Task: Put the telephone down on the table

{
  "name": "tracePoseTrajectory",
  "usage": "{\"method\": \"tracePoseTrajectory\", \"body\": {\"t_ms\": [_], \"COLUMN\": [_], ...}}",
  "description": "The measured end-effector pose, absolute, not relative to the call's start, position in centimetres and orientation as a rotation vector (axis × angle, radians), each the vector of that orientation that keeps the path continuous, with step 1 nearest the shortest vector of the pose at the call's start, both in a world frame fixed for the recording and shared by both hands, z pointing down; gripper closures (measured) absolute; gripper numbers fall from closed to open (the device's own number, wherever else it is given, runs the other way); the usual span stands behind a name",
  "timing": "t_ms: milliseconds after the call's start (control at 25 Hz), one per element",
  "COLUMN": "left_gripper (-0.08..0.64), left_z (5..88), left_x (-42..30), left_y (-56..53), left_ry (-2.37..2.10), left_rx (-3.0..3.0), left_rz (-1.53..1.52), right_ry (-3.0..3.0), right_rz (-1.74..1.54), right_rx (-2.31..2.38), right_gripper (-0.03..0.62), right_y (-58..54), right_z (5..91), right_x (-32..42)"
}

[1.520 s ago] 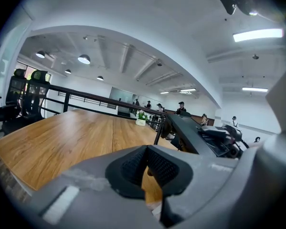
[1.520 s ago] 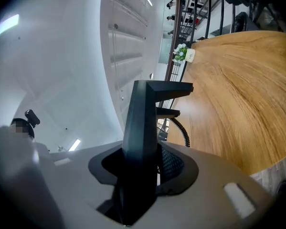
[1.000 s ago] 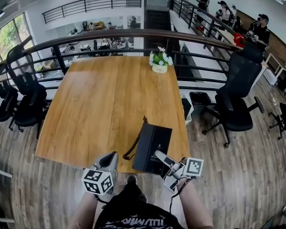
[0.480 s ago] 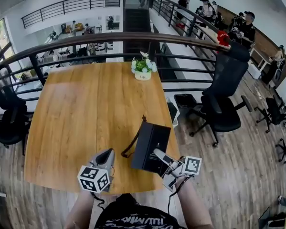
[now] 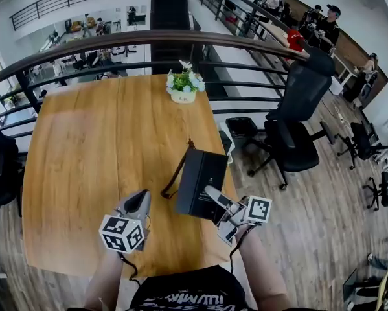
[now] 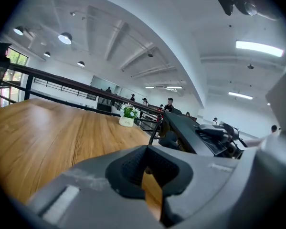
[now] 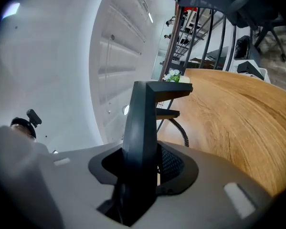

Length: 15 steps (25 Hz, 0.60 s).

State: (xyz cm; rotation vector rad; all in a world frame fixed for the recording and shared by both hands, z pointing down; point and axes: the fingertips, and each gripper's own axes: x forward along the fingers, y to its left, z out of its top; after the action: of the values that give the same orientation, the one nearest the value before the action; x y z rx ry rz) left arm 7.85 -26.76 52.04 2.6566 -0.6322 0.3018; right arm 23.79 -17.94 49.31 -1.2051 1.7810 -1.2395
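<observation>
Telephone (image 5: 200, 180) is clamped by its edge in R hand-held gripper (image 5: 211, 196), over near-right part of bench (image 5: 96, 148). L hand-held gripper (image 5: 137, 203) is closed, empty. Risk: if released so near the right edge, unit could be tipped off, or dragged by coiled cord (image 5: 178, 175).

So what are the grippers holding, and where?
The right gripper grips the phone by its near edge. The left gripper holds nothing.
</observation>
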Motion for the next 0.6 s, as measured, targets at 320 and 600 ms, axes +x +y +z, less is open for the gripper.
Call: {"method": "tracePoseTrajectory", "body": {"t_ms": [320, 600], "left_gripper": [0.558, 0.558], "left_z": [53.1, 52.8], "left_x": [11.1, 13.6], "left_y": [-29.7, -30.7], "left_ry": [-0.697, -0.859], "left_rx": [2.642, 2.597], "left_rz": [0.322, 0.318], "right_ry": [1.836, 1.918], "right_rz": [-1.292, -1.372], "right_rx": [-1.161, -1.060], "right_gripper": [0.430, 0.430], "right_y": [-20.8, -23.1], "right_z": [51.0, 52.2], "right_x": [27.6, 31.5]}}
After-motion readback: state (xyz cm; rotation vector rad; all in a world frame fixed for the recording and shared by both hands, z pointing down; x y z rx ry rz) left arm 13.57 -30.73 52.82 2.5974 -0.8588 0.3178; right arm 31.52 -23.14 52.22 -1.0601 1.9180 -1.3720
